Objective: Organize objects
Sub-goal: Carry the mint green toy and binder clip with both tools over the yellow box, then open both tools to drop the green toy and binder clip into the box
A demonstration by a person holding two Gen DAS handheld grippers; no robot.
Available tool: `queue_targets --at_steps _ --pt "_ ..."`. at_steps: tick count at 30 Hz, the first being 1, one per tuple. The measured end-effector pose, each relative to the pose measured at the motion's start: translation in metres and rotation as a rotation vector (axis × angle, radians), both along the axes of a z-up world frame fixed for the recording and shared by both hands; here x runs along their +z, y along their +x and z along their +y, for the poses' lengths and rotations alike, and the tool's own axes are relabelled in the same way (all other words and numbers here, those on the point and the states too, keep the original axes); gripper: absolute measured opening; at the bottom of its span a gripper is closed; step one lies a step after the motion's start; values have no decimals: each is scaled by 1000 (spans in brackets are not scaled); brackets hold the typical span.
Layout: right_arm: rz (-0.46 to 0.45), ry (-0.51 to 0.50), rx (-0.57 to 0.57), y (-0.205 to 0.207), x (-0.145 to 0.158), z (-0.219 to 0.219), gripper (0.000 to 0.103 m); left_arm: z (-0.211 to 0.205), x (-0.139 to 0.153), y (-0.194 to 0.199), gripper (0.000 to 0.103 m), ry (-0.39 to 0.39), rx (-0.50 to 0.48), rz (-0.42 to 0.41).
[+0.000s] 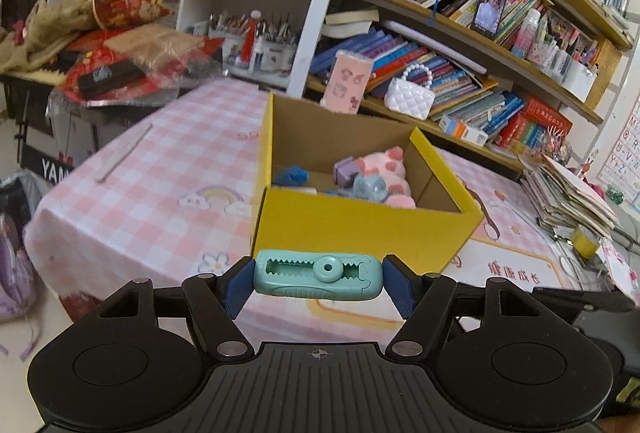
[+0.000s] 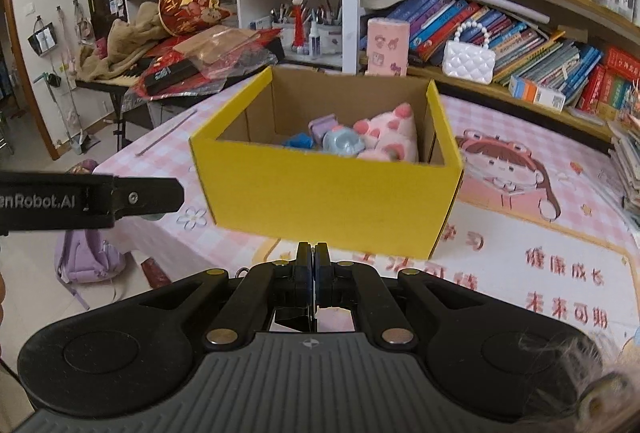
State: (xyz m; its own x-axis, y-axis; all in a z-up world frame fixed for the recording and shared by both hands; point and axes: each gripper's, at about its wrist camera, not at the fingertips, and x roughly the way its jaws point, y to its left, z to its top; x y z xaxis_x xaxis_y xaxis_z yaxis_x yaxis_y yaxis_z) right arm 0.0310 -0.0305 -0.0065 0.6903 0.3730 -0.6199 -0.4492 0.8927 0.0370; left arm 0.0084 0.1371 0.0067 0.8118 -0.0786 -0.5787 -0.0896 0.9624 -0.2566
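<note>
My left gripper [image 1: 318, 279] is shut on a teal plastic clip-like object [image 1: 318, 275], held crosswise between the blue pads just in front of a yellow cardboard box [image 1: 360, 229]. The box stands open on the pink checked tablecloth [image 1: 160, 169] and holds a pink plush toy [image 1: 386, 169], a grey-blue toy [image 1: 366, 187], a purple item [image 1: 346, 169] and a blue item [image 1: 292, 175]. In the right wrist view my right gripper [image 2: 313, 253] is shut and empty, just before the box's [image 2: 328, 193] near wall. The left gripper's arm [image 2: 92, 199] shows at the left.
Bookshelves [image 1: 460, 33] crammed with books and small white handbags [image 1: 408, 99] run behind the table. A pile of papers [image 1: 568, 193] lies at the table's right end. A cluttered side table [image 2: 180, 65] stands far left. A purple backpack [image 2: 86, 257] lies on the floor.
</note>
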Motion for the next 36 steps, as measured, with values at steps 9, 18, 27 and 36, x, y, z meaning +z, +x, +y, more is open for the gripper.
queue_targets --at_steps 9,18,27,36 --pt "-104 66 -54 60 33 -5 2 -14 22 41 69 123 9 -103" --pt "-128 58 -44 140 37 -7 2 -29 6 99 69 156 39 -54" --pt "-32 -37 70 203 -1 9 2 -43 -20 133 69 237 85 62" --pt "107 -83 137 236 -29 26 3 -54 -32 154 69 280 90 133"
